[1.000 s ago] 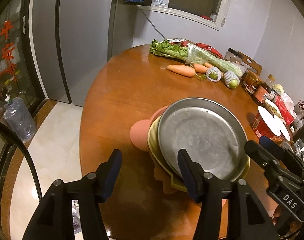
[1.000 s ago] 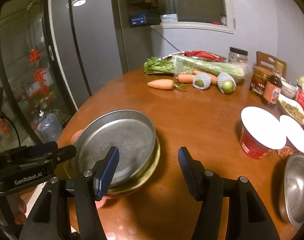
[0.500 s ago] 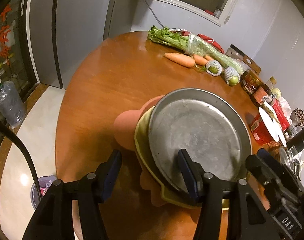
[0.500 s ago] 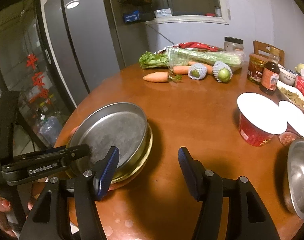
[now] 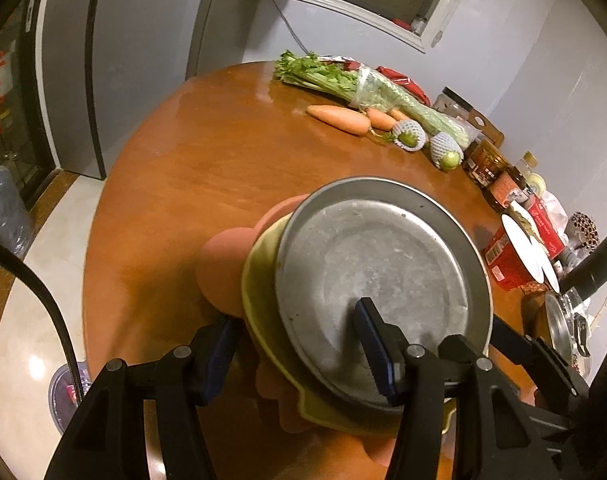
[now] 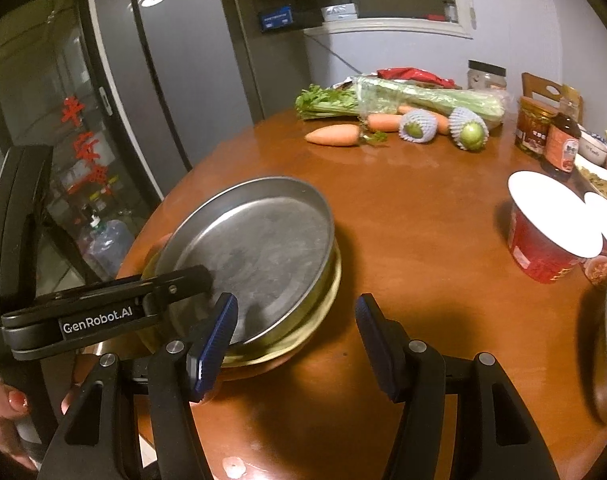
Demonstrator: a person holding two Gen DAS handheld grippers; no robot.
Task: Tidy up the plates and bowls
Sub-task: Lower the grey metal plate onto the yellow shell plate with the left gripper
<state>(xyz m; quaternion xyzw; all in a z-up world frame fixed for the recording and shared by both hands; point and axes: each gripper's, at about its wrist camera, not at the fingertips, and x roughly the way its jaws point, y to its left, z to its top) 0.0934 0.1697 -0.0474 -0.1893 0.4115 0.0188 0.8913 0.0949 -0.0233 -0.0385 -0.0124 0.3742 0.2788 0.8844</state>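
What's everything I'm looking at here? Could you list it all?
round steel pan: one, grey, top of the stack at the table's near edge
yellow dish: one, under the pan
pink plate: one, stack bottom
orange carrots: several, far side
celery bunch: one, green, behind the carrots
foam-netted fruits: two, green, beside the carrots
red noodle cups: two, white lids, right
round wooden table: one, brown
left gripper: black, blue pads, open astride the stack's rim
right gripper: black, open, holding nothing
hand: one, lower left
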